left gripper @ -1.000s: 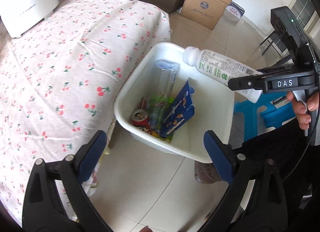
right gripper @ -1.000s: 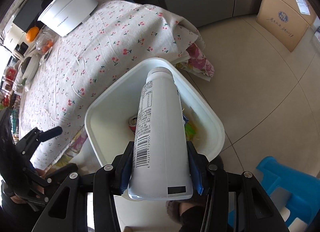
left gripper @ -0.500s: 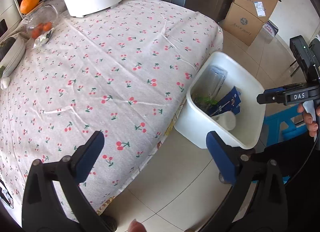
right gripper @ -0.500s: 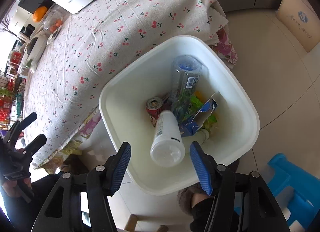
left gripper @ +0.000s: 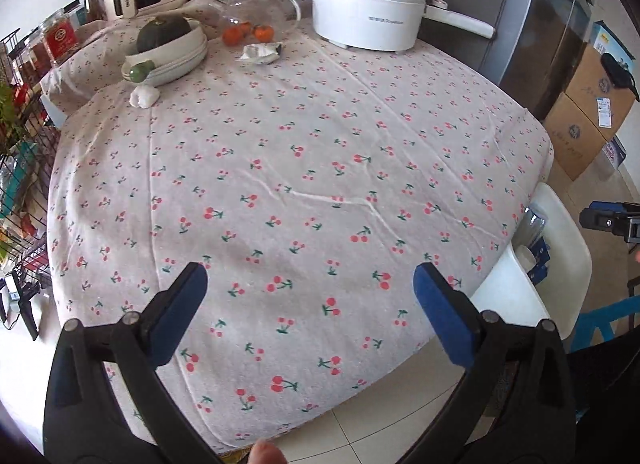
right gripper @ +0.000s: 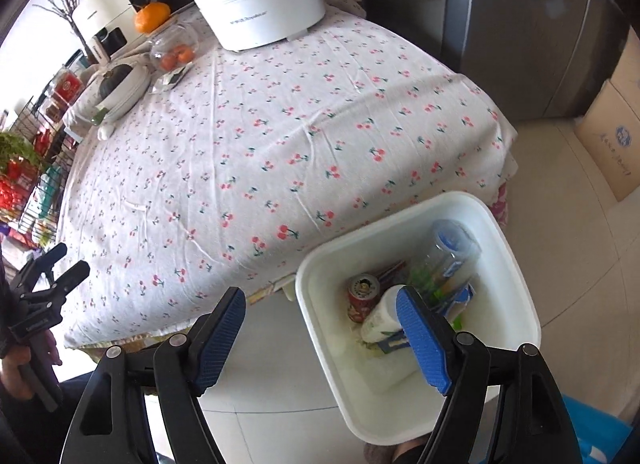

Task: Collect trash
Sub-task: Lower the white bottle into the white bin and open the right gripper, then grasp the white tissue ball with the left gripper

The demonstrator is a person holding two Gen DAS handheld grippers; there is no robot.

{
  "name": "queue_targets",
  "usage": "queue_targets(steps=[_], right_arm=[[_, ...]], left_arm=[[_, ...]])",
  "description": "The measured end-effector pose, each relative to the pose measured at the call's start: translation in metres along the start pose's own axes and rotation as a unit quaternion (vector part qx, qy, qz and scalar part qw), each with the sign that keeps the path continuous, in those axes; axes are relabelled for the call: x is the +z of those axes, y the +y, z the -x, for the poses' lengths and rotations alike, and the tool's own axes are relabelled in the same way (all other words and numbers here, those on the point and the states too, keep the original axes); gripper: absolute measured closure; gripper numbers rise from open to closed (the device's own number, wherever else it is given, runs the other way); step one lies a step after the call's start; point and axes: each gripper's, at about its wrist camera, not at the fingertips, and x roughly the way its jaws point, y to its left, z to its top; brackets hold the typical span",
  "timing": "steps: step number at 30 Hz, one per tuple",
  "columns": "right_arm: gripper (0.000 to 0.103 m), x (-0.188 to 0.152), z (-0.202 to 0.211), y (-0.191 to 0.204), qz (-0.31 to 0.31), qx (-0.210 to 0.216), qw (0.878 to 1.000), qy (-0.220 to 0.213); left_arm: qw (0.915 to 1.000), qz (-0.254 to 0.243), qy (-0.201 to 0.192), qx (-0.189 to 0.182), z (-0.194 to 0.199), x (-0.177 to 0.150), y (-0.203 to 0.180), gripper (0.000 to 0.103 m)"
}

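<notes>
White bottle (right gripper: 382, 318) now lies in bin (right gripper: 320, 344); right tool (right gripper: 320, 328) just spread, empty. Left tool (left gripper: 310, 304) spread, empty. Next: crumpled wrapper (left gripper: 260, 53), upper surface.

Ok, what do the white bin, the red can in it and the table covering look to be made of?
The bin looks like smooth moulded plastic, with rounded corners and a slight sheen. The can seems to be thin printed metal, going by its silvery top rim. The table covering is probably woven cotton: matte, creased and printed with cherries.
</notes>
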Motion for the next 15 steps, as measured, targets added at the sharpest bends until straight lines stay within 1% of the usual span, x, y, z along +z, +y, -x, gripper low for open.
queue_targets(steps=[2,4,8,11,13,15], right_arm=[[0.024,0.013,-0.009,0.021,0.017,-0.004,1.000,-0.001],[0.024,0.028,-0.020,0.041,0.032,-0.011,0.999,0.000],[0.023,0.058,-0.043,0.082,0.065,-0.018,0.998,-0.007],[0.023,0.083,-0.062,0.112,0.087,-0.015,0.996,-0.017],[0.023,0.100,-0.073,0.132,0.095,-0.001,0.995,-0.031],[0.023,0.118,-0.085,0.150,0.103,0.013,0.994,-0.048]], left_arm=[[0.9996,0.021,-0.007,0.016,-0.002,0.009,0.029,0.001],[0.9979,0.047,-0.029,0.034,-0.003,0.020,0.060,0.001],[0.9943,0.075,-0.049,0.059,-0.019,0.045,0.116,0.001],[0.9941,0.077,-0.048,0.060,-0.042,0.065,0.151,0.001],[0.9943,0.073,-0.052,0.059,-0.058,0.078,0.167,0.001],[0.9938,0.073,-0.065,0.052,-0.071,0.090,0.180,0.001]])
